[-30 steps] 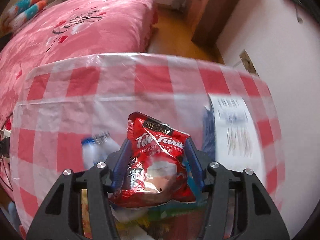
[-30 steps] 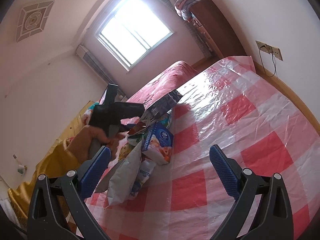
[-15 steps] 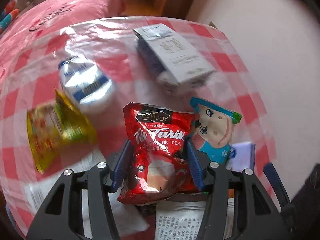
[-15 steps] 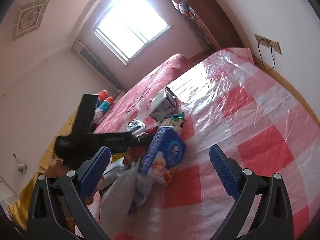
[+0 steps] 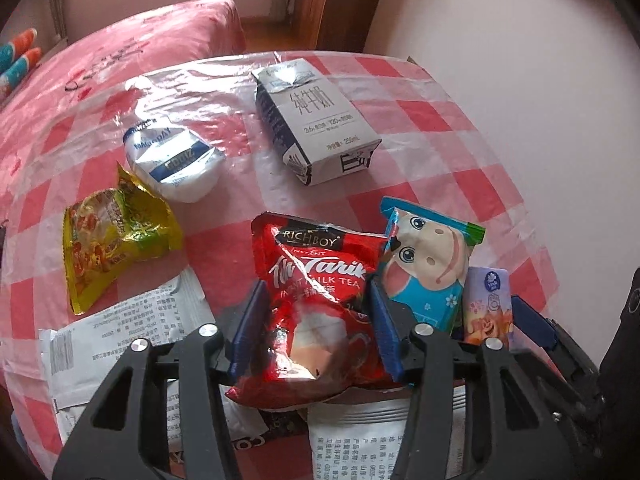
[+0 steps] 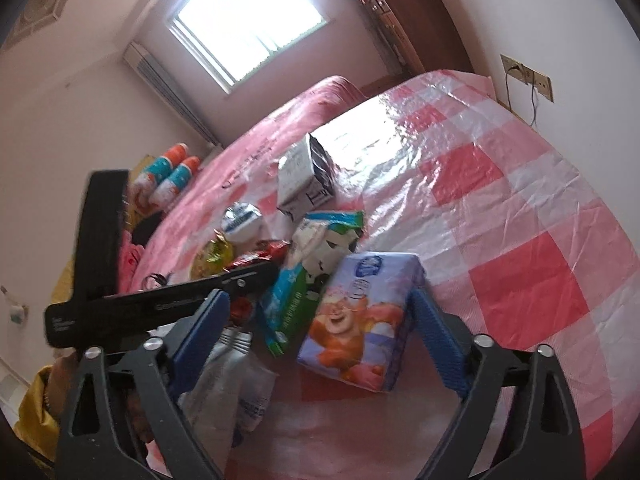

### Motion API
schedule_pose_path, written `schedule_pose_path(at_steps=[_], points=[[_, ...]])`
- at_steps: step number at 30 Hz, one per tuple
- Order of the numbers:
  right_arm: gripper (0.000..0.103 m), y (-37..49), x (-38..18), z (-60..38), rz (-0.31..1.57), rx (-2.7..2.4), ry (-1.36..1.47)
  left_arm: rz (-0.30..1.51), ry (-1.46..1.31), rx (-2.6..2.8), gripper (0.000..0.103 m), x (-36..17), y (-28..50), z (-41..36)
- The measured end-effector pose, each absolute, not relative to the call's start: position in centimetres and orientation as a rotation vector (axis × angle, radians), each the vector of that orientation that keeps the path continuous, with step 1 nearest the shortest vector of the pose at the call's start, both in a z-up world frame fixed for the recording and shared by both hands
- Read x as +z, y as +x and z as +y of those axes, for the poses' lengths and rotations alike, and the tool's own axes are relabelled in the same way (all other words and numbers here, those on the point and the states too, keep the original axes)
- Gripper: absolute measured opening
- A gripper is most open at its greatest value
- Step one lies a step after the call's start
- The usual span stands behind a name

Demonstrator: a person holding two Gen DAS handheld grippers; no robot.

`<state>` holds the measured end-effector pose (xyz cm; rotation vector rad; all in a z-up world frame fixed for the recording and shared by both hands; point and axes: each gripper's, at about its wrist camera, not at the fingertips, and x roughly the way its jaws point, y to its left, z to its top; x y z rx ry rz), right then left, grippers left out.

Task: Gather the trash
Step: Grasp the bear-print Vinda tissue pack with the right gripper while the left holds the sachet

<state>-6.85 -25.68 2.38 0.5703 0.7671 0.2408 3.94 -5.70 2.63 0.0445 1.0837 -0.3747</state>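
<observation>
My left tongs are clenched on the red milk tea packet, one pad on each side of its lower half, its top edge pointing away from me toward the far edge of the bench; the jaws have just been closing tighter on it, and the packet looks lifted clear of the checked plastic cover. My right tongs are released but have just been closing in, and the purple tissue pack with the cartoon bear sits between the blue pads, which do not appear to press on it yet. That pack is what the next move turns on, as I judge it: it lies straight ahead of the right tongs near the bench's right edge, its long axis running away from me along the line of the fingers, so the pads face its two long sides and only need to keep closing. The right hand is plainly the nearer one; the left is already full. Just beside the tissue pack lies the blue cow packet, close enough to be caught by the inner pad. Farther out toward the bed side lie the milk carton, a crushed white bottle and a yellow snack bag, still uncollected.
</observation>
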Motion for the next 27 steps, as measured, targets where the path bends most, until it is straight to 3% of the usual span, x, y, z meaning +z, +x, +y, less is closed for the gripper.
schedule_pose_path(at_steps=[4,8,13,20,23,27], points=[[0.089,-6.6,2.0,-25.7,0.785,0.224,0.563,1.067,0.042,-0.374,0.048,2.6,3.8,-5.7],[0.086,-6.3,1.9,-25.3,0.806,0.215,0.533,1.042,0.002,-0.383,0.036,3.3,3.3,-5.0],[0.078,-6.0,1.8,-25.0,0.836,0.174,0.475,1.025,-0.046,-0.4,0.035,4.0,2.7,-3.9],[0.076,-5.7,1.7,-23.7,0.863,0.143,0.335,0.995,-0.107,-0.423,0.035,5.2,1.1,-2.1],[0.065,-5.6,1.7,-23.7,0.873,0.118,0.3,0.982,-0.136,-0.425,0.035,5.7,0.3,-1.0],[0.061,-5.4,1.7,-23.5,0.884,0.107,0.258,0.968,-0.166,-0.414,0.035,6.2,-0.8,0.7]])
